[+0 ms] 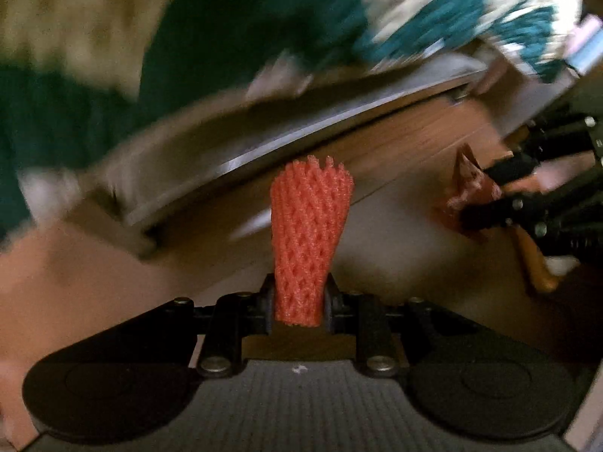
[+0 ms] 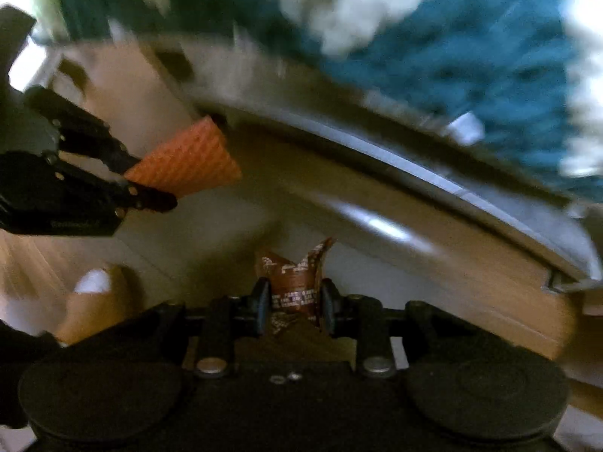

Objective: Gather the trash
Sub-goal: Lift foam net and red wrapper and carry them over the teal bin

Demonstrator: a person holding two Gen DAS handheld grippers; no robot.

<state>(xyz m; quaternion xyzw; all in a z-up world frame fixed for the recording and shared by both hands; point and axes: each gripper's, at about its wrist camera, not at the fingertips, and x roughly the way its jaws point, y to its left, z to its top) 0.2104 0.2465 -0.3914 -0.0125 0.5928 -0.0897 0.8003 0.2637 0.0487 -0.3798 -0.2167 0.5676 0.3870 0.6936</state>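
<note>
My left gripper (image 1: 299,301) is shut on a pink-orange foam fruit net (image 1: 311,237), which sticks forward from between the fingers. My right gripper (image 2: 296,303) is shut on a crumpled brown snack wrapper (image 2: 296,278) with white print. Each gripper shows in the other's view: the right one at the right edge of the left wrist view with the wrapper (image 1: 469,192), the left one at the left edge of the right wrist view with the net (image 2: 184,160). Both are held in the air, apart from each other. The background is motion-blurred.
A bed or sofa with a teal and white cover (image 2: 452,45) lies across the top, its grey frame edge (image 1: 301,128) running diagonally. Wooden floor (image 1: 414,139) lies below. A tan slipper (image 2: 98,301) shows at lower left.
</note>
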